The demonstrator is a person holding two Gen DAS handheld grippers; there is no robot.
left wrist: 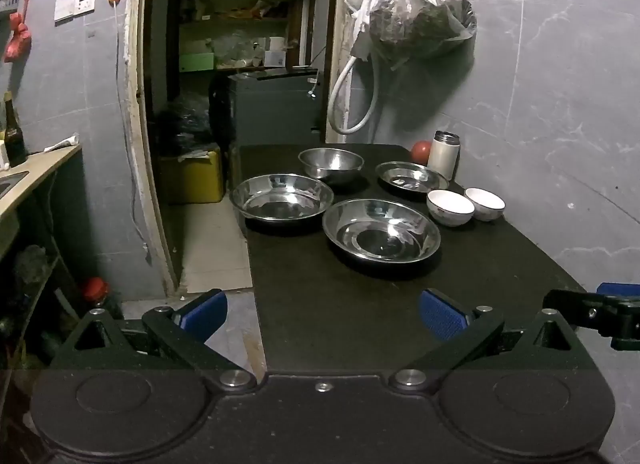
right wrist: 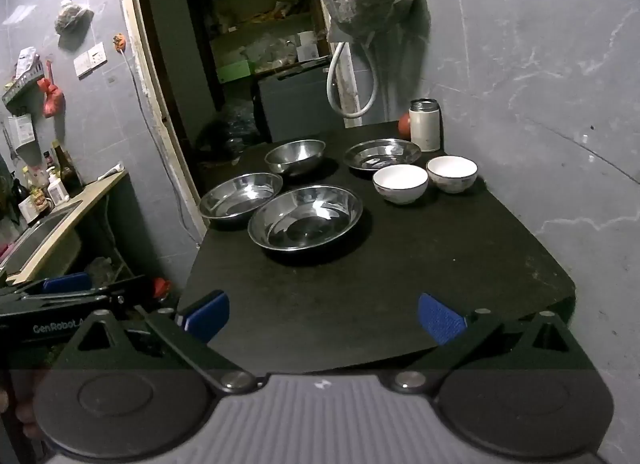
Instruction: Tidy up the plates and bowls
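**Dishware spread on dark table, both tools empty, sorting not begun**

Left wrist view. Nearest the lens: left gripper [left wrist: 323, 316], blue pads [left wrist: 442, 314] spread wide, nothing between them, low centre of frame over the near end of the dark table [left wrist: 320, 324]. Right of centre: a large steel plate [left wrist: 381, 231]. Left of it, apart: a second steel plate [left wrist: 281, 197]. Behind these: a deep steel bowl [left wrist: 331, 162]. Right, further back: a small steel dish [left wrist: 412, 177]. Right of centre: two white bowls [left wrist: 450, 206] side by side, touching or nearly so. Behind the dish: a white flask [left wrist: 443, 153] and a red round object [left wrist: 421, 151] against the wall. Lower right edge: part of my other tool.

Right wrist view. Right gripper [right wrist: 323, 318], fingers likewise parted and holding nothing, low centre. Same items: large steel plate [right wrist: 305, 218] centre, second steel plate [right wrist: 241, 195] just beside it to the left, deep steel bowl [right wrist: 295, 155] behind, small steel dish [right wrist: 383, 153] upper right of the group, white bowls [right wrist: 400, 183] right. Lower left: my left tool. Left edge: a counter with bottles [right wrist: 66, 171].

Step, as I judge it: the start, every piece lying single. Next move calls for reaching forward, pinching one rim, probably a steel plate or a white bowl, and nesting it into its match. Thin steel rims may slip between the pads.
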